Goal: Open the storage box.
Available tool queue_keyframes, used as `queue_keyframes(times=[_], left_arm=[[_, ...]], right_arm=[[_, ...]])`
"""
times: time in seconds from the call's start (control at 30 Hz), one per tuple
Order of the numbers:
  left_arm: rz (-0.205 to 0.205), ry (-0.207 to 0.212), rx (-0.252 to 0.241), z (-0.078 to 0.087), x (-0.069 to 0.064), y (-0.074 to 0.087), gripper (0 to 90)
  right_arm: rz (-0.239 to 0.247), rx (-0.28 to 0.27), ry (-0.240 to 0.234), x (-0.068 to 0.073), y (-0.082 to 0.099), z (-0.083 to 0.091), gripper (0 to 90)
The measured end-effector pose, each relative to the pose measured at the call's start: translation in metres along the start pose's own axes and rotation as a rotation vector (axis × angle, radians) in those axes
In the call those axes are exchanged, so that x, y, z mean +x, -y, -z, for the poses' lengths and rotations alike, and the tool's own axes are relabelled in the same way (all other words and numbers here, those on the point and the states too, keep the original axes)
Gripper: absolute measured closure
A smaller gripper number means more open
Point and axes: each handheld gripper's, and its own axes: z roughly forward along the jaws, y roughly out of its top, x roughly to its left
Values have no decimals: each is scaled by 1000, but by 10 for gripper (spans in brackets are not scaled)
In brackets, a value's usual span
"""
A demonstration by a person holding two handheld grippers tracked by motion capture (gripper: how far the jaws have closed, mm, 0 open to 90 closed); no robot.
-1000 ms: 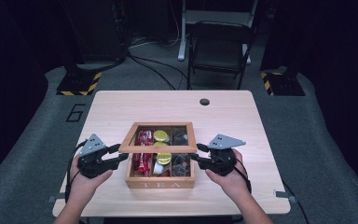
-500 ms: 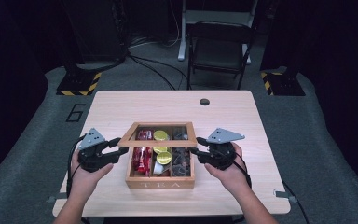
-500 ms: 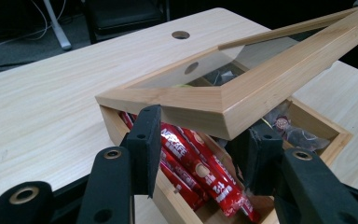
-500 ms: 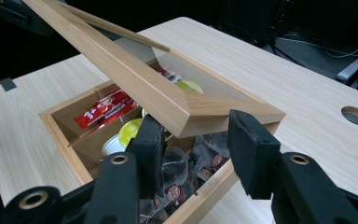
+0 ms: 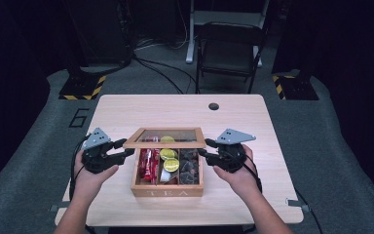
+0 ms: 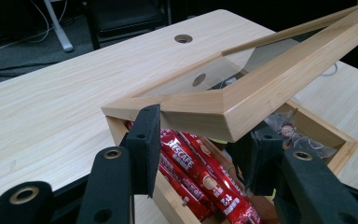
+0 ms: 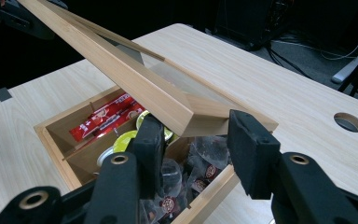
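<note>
A wooden tea box (image 5: pixel 168 190) marked TEA stands on the table's near half. Its glass-paned lid (image 5: pixel 168 145) is tilted up on the far hinge. My left gripper (image 5: pixel 126 147) is shut on the lid's front left corner (image 6: pixel 223 116), which sits between its pads (image 6: pixel 200 144). The front right corner (image 7: pixel 205 119) is held the same way by my right gripper (image 5: pixel 202 147), pads on either side (image 7: pixel 198 140). Inside lie red coffee sachets (image 5: pixel 147 163), yellow-topped capsules (image 5: pixel 168 158) and dark tea bags (image 5: pixel 190 165).
The light wooden table (image 5: pixel 126 112) has a round cable hole (image 5: pixel 214 106) near its far edge. A black chair (image 5: pixel 229 48) stands behind the table, with cables and striped floor plates around it. Bare tabletop lies to both sides of the box.
The lid's front edge has risen, so the box stands open wider. Both hands have lifted slightly with it.
</note>
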Motion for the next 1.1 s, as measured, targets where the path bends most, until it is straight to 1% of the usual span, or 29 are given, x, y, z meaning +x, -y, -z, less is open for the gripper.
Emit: queue_keyframes(times=[0.07, 0.1, 0.13, 0.17, 0.2, 0.27, 0.37, 0.4, 0.5, 0.6, 0.7, 0.73, 0.83, 0.9, 0.93, 1.03, 1.07, 1.1], left_arm=[[4, 3, 2, 0, 1, -1, 550], [3, 1, -2, -1, 1, -2, 550], [4, 3, -1, -1, 2, -2, 550], [6, 7, 1, -1, 2, -3, 550], [9, 8, -1, -1, 3, -4, 550], [14, 10, 0, -1, 4, -5, 550], [15, 14, 0, -1, 5, -6, 550], [17, 14, -2, -1, 5, -6, 550], [15, 3, -15, -2, 4, -6, 551], [4, -2, -24, -2, 4, -6, 551], [-1, -15, -39, -5, 4, -5, 550], [-3, -23, -43, -6, 4, -5, 549], [-1, -27, -48, -8, 5, -5, 547], [5, -26, -60, -9, 5, -5, 546], [7, -22, -64, -9, 6, -5, 544], [10, -12, -76, -10, 8, -5, 541], [11, -5, -75, -10, 9, -5, 540], [10, -3, -78, -10, 10, -5, 538]], right_arm=[[0, -6, 1, -1, -1, -1, 570], [0, 0, -1, -1, -2, 0, 570], [-11, 0, 2, -1, -3, -1, 571], [-4, -7, 2, -2, -4, -1, 571], [-6, -3, 5, -2, -4, -1, 571], [8, 0, -2, -3, -6, -1, 570], [-13, 5, 7, -2, -7, -1, 571], [-2, -1, 7, -3, -8, -1, 570], [3, -2, 11, -3, -9, -1, 571], [-2, 3, 14, -3, -10, -1, 571], [14, -6, 16, -4, -10, -2, 571], [9, -3, 26, -2, -11, -2, 571], [4, -6, 35, -1, -11, -3, 576], [0, -12, 46, -2, -11, -4, 573], [-13, -22, 46, -2, -12, -4, 570], [-24, -25, 43, -3, -12, -5, 569], [-10, -24, 38, -4, -13, -5, 568], [-12, -22, 36, -4, -13, -5, 567]])
